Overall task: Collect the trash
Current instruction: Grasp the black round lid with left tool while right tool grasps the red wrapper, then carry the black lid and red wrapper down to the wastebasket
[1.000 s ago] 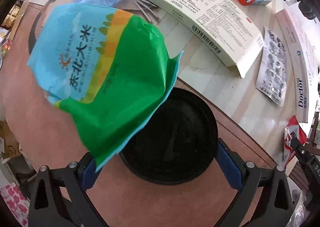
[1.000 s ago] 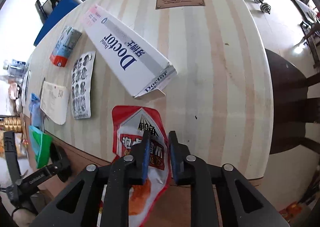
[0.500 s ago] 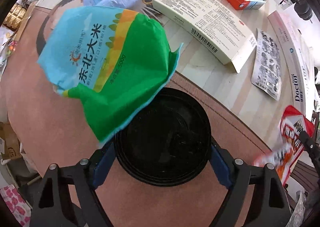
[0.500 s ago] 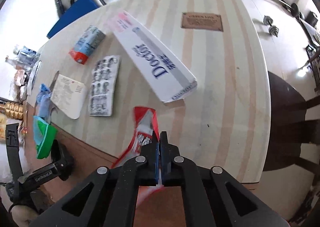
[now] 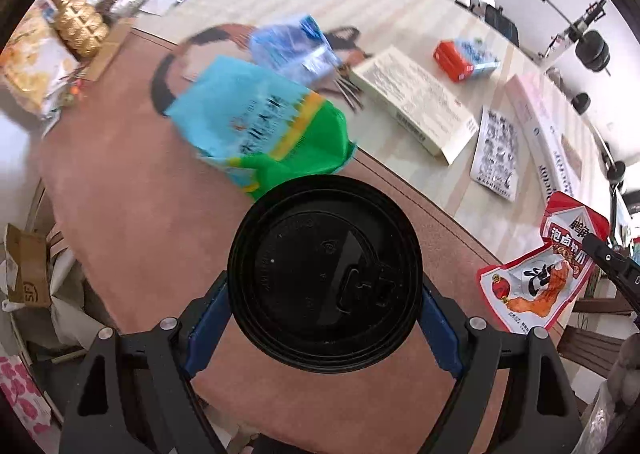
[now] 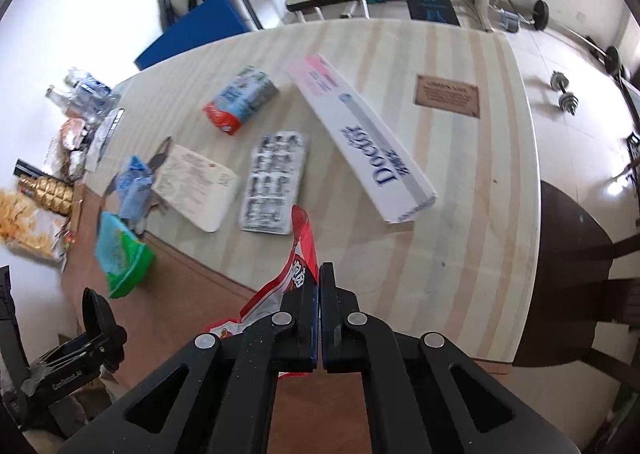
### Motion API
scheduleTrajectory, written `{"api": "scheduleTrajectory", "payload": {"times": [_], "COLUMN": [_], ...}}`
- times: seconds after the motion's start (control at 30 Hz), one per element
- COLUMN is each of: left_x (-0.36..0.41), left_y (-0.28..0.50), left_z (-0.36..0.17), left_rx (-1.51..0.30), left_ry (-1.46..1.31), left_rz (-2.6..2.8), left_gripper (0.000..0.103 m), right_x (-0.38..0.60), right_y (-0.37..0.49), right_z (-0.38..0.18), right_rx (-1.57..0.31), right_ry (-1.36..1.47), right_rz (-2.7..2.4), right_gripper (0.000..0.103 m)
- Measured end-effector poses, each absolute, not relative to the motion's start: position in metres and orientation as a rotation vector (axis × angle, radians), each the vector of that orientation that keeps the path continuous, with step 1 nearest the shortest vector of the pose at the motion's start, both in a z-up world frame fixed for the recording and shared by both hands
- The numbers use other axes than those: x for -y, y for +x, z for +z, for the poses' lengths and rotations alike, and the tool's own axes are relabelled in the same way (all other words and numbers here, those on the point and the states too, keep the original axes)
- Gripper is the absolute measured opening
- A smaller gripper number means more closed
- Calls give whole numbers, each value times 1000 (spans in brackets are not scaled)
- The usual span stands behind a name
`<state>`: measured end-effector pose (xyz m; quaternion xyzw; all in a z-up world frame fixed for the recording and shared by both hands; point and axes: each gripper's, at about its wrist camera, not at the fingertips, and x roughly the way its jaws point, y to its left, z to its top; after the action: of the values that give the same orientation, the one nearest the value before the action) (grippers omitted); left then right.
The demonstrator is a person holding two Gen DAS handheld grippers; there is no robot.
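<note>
My left gripper is shut on a black round lid, its blue pads against both sides. A blue and green rice bag lies on the brown table part beyond the lid; it also shows in the right wrist view. My right gripper is shut on a red and white snack wrapper, held above the table edge. The wrapper also shows in the left wrist view, hanging from the right gripper's fingers.
On the striped table lie a long white "Doctor" box, a blister sheet, a flat white printed box, a red and blue carton and a crumpled blue wrapper. A dark chair stands at right.
The rice bag has dropped from in front of the left gripper onto the table. The right gripper closed on the red wrapper and lifted it off the table.
</note>
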<state>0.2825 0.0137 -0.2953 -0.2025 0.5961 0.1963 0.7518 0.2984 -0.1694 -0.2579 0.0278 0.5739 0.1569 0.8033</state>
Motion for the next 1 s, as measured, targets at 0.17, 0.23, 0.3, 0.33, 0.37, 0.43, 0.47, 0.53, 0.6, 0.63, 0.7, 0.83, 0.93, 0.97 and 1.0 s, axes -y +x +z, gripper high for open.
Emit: {"api": "scheduleTrajectory", "payload": {"times": [0.17,0.23,0.3,0.33,0.37,0.43,0.47,0.53,0.6,0.63,0.7,0.83,0.93,0.97,1.0], "left_x": [-41,-47,-55,-58,-60,-68,-73,-82,-93,-99,-111,-140,-163,-169,-175], "left_y": [258,243,228,217,208,184,171,141,109,91,59,-5,-48,-61,-75], "left_z": [-275,-266,-258,-253,-251,-247,-246,-247,-251,-255,-264,-302,-351,-368,-390], "left_rx": [-1237,-1206,-1184,-1172,-1163,-1147,-1140,-1133,-1130,-1131,-1134,-1159,-1199,-1211,-1225], "left_ry": [-453,-450,-454,-458,-462,-477,-486,-508,-529,-541,-575,-663,-759,-794,-833], "left_rz": [446,462,475,485,493,516,527,554,586,605,633,695,738,745,750], "left_gripper": [85,85,85,85,85,85,85,85,85,85,85,85,85,85,85], "right_x": [145,133,118,110,105,88,79,61,41,31,7,-36,-67,-78,-87], "right_y": [274,260,243,233,225,203,189,165,137,121,86,22,-20,-34,-45], "right_z": [-235,-226,-219,-216,-214,-212,-213,-216,-223,-229,-245,-289,-342,-365,-388], "right_rx": [-1196,-1180,-1169,-1165,-1162,-1162,-1163,-1173,-1187,-1197,-1224,-1272,-1315,-1333,-1350], "right_ry": [34,21,9,3,0,-17,-26,-42,-62,-75,-112,-212,-318,-356,-392], "right_rz": [401,432,468,484,498,535,554,592,627,648,688,754,786,791,794], "right_gripper": [1,0,1,1,1,1,1,0,1,0,1,0,0,0,0]}}
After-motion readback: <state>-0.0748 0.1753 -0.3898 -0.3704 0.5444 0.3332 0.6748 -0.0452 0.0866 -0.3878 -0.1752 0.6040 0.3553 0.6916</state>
